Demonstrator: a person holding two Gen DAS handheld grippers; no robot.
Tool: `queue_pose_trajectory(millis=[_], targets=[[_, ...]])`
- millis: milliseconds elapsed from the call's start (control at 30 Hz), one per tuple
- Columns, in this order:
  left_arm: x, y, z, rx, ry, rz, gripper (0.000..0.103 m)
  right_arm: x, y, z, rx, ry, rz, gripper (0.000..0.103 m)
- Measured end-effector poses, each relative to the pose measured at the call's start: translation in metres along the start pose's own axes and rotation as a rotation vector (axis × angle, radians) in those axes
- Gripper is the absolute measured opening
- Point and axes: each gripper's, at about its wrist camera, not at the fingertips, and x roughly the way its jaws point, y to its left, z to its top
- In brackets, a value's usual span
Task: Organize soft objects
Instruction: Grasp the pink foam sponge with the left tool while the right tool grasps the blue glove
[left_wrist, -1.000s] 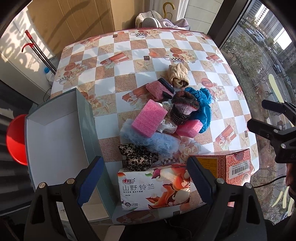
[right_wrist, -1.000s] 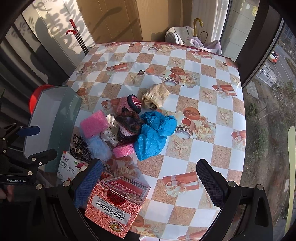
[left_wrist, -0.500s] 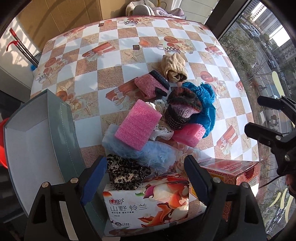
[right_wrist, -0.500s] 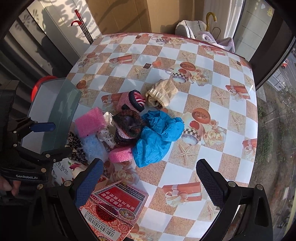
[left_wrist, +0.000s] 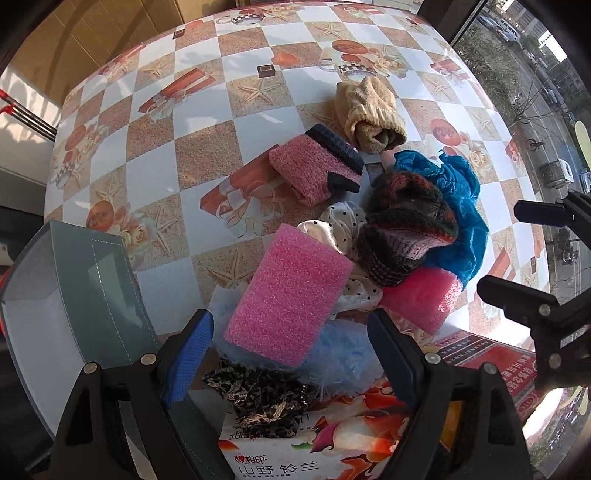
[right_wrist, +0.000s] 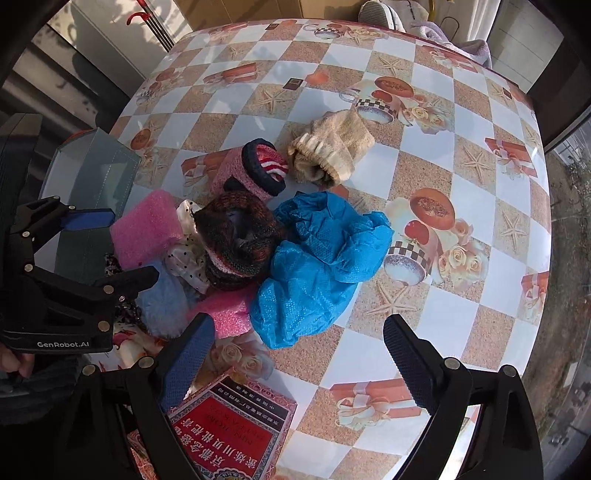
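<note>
While your left gripper (left_wrist: 291, 354) hangs with jaws apart and empty over the pink foam block (left_wrist: 290, 293), note in the left wrist view that the block lies tilted on a pale blue fluffy piece (left_wrist: 332, 360); closing could pinch both or push the block off. From the right wrist view, your right gripper (right_wrist: 299, 349), jaws wide, having just narrowed slightly, straddles the blue crumpled cloth (right_wrist: 317, 262) at the pile's near edge; its loose folds may slip out or drag the smaller foam (right_wrist: 229, 315).
</note>
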Motion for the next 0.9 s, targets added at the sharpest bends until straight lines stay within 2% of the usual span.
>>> queue_pose_trajectory(millis=[67,133,167,200,233,333,467,567,733,900], targets=[[0.009,0.003,0.003,-0.013,0.023,-0.011,0.086,0.011,-0.001,0.005,0.012,0.024,0.004,0.095],[0.015,0.005,0.004,-0.024,0.049,-0.029,0.067,0.024,-0.003,0.010,0.026,0.048,0.005,0.091],[0.018,0.006,0.004,-0.029,0.066,-0.035,0.058,0.028,-0.004,0.011,0.032,0.056,0.021,0.072],[0.019,0.008,0.003,-0.035,0.071,-0.039,0.058,0.033,-0.006,0.012,0.036,0.076,0.038,0.042],[0.018,0.009,0.001,-0.038,0.065,-0.048,0.057,0.039,-0.007,0.012,0.043,0.111,0.050,0.033],[0.011,0.012,-0.006,-0.046,0.034,-0.071,0.056,0.041,-0.011,0.007,0.060,0.127,0.092,0.021],[-0.008,0.018,-0.018,-0.068,-0.022,-0.107,0.055,0.020,-0.010,-0.005,0.049,0.074,0.111,0.013],[-0.023,0.018,-0.026,-0.067,-0.055,-0.128,0.055,-0.001,-0.012,-0.015,0.065,0.025,0.116,0.013],[-0.042,0.015,-0.034,-0.048,-0.086,-0.124,0.055,-0.034,-0.017,-0.027,0.094,-0.041,0.108,0.013],[-0.062,-0.005,-0.030,0.009,-0.121,-0.105,0.055,-0.062,-0.015,-0.035,0.131,-0.104,0.081,0.013]])
